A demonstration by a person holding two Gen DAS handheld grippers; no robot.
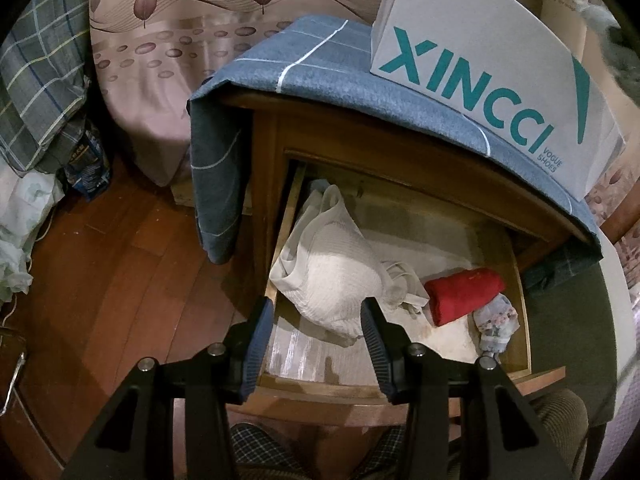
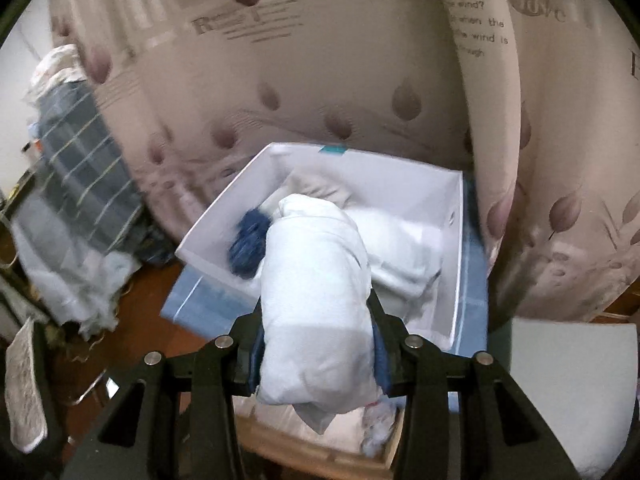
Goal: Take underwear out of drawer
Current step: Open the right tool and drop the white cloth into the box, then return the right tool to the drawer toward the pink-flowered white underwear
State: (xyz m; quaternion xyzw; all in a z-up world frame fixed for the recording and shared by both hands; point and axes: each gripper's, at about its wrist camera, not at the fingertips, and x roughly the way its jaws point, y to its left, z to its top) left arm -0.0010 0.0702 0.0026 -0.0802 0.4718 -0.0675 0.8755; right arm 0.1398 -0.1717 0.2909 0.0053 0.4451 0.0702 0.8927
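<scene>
Left wrist view
Left tool (image 1: 314,312): I see its two blue-padded jaws standing apart with nothing between them, poised above the near edge of the open wooden drawer (image 1: 524,308).
Drawer contents: just ahead of my left tool lies a rumpled white ribbed garment (image 1: 332,276); ahead and to the right of it, a rolled red cloth (image 1: 464,294); nearer, right of the right jaw, a small pale floral piece of underwear (image 1: 496,320).
Nightstand: the drawer belongs to a brown wooden nightstand (image 1: 280,136), draped with a blue-grey cloth with white lines (image 1: 304,64).
Shoe box: farther ahead and to the right, a white cardboard box printed XINCCI in teal (image 1: 472,52) sits on that cloth.
Floor: reddish wooden boards (image 1: 120,264) to the left of the tool.

Right wrist view
Right tool (image 2: 316,320): clamped on a rolled pale blue-white piece of underwear (image 2: 316,300), which bulges out above and below the jaws.
Underwear position: I hold the roll in the air, out of the drawer, whose pale corner shows below the tool; it hangs before the open white box (image 2: 400,184).
Box contents: ahead of the tool, white folded fabric (image 2: 400,240) and, to the left, a fuzzy dark blue item (image 2: 248,244), blurred.
Background: a beige curtain with leaf print (image 2: 320,80) behind the box.
</scene>
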